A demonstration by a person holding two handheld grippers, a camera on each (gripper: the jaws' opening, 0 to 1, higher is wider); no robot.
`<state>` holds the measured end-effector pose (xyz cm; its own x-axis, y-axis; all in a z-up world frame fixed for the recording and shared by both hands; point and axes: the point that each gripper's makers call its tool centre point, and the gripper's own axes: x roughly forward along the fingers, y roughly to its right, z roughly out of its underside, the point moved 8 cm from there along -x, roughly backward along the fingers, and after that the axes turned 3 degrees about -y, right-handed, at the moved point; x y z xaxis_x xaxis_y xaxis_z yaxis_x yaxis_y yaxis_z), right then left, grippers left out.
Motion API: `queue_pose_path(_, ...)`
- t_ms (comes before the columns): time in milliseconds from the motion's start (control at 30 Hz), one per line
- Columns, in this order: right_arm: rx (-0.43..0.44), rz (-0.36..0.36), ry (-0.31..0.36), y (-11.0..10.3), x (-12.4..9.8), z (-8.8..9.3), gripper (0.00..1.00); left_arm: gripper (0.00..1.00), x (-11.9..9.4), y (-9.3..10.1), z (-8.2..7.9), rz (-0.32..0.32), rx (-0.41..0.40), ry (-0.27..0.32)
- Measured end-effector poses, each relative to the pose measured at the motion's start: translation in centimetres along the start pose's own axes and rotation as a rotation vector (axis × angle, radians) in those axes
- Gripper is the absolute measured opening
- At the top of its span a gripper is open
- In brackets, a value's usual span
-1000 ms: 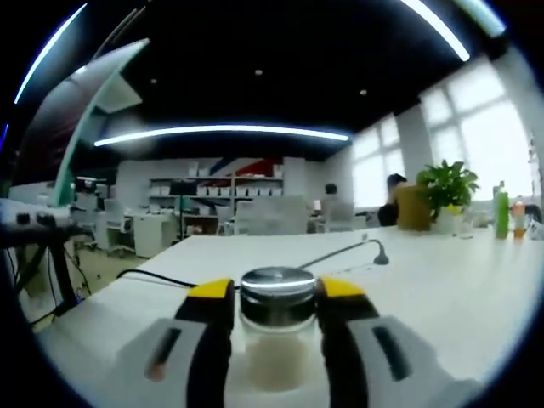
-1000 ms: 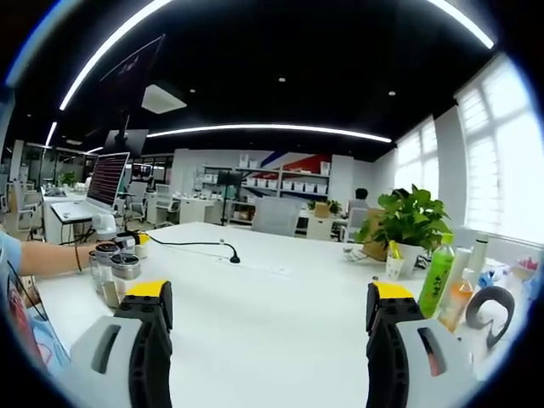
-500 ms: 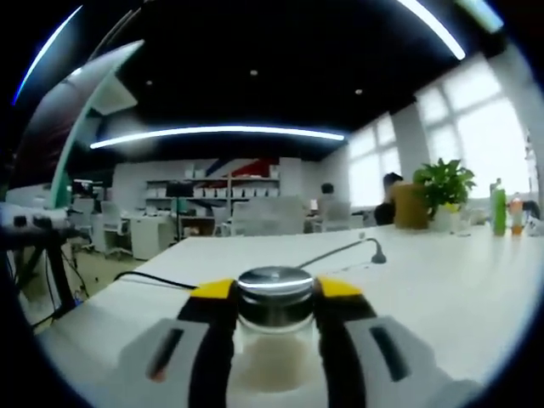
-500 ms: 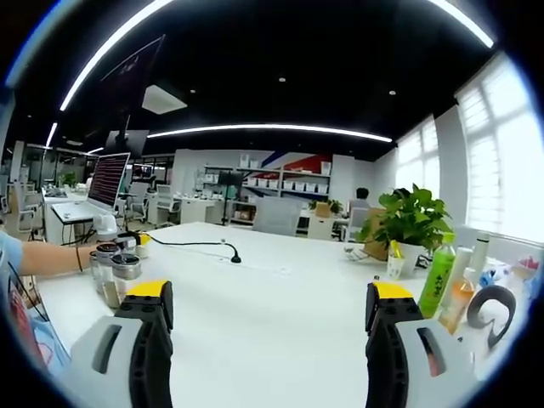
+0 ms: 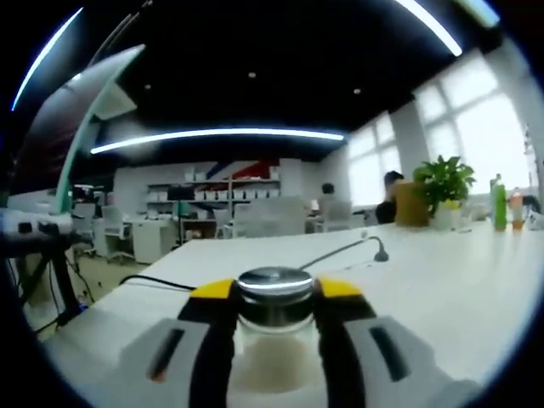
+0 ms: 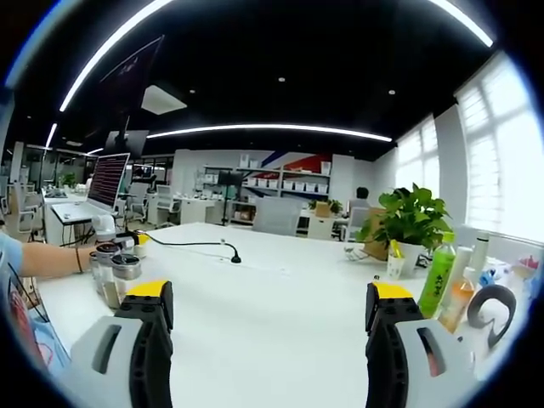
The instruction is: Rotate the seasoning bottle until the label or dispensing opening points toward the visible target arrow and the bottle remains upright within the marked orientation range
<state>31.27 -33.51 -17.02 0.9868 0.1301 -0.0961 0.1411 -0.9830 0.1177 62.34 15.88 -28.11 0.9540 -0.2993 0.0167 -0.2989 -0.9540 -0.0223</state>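
Little has changed since the earlier frames: the left gripper view has drifted slightly against the background, while the seasoning bottle sits between the jaws as before, and the right gripper view is unaltered.

Largest item: the white surface point(image 6: 280, 314), extending away toward office shelving. On it, in the right gripper view, a potted plant point(image 6: 410, 223) stands at the far right, with a green drink bottle point(image 6: 438, 274) just beside it. A black cable point(image 6: 191, 244) runs across the far part of the surface. A laptop point(image 6: 105, 181) stands at the left beyond it.

Left gripper point(image 5: 274, 297): jaws closed against both sides of the seasoning bottle point(image 5: 274, 319), a clear glass jar with a metal cap and pale contents, standing upright on the surface. No label or dispensing opening can be made out.

Right gripper point(image 6: 269, 310): jaws spread wide, holding nothing, above bare surface.

In the right gripper view, a forearm point(image 6: 47, 258) reaches toward a cluster of metal-capped jars point(image 6: 115, 272) at the left; which one is gripped cannot be told there.
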Motion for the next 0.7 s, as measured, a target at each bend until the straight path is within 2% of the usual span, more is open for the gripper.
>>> queue_pose_path(67, 0.000, 0.002, 0.001, 0.1, 0.0, 0.0, 0.97, 0.37, 0.0, -0.1, -0.1, 0.008, -0.028, -0.002)
queue_pose_path(233, 0.008, 0.003, 0.000, 0.2, 0.1, 0.1, 0.97, 0.37, -0.2, -0.1, -0.9, 0.028, 0.004, 0.006)
queue_pose_path(433, 0.003, 0.005, 0.002, 0.2, 0.0, 0.0, 0.97, 0.37, -1.2, 0.8, -2.4, 0.052, -0.011, 0.018)
queue_pose_path(567, 0.005, 0.004, 0.001, 0.2, 0.1, 0.1, 0.97, 0.37, -3.1, 2.4, -3.4, 0.103, 0.009, 0.046)
queue_pose_path(700, 0.006, 0.006, 0.000, 0.1, 0.0, 0.1, 0.97, 0.37, -4.6, 3.0, -4.3, 0.126, 0.031, 0.059)
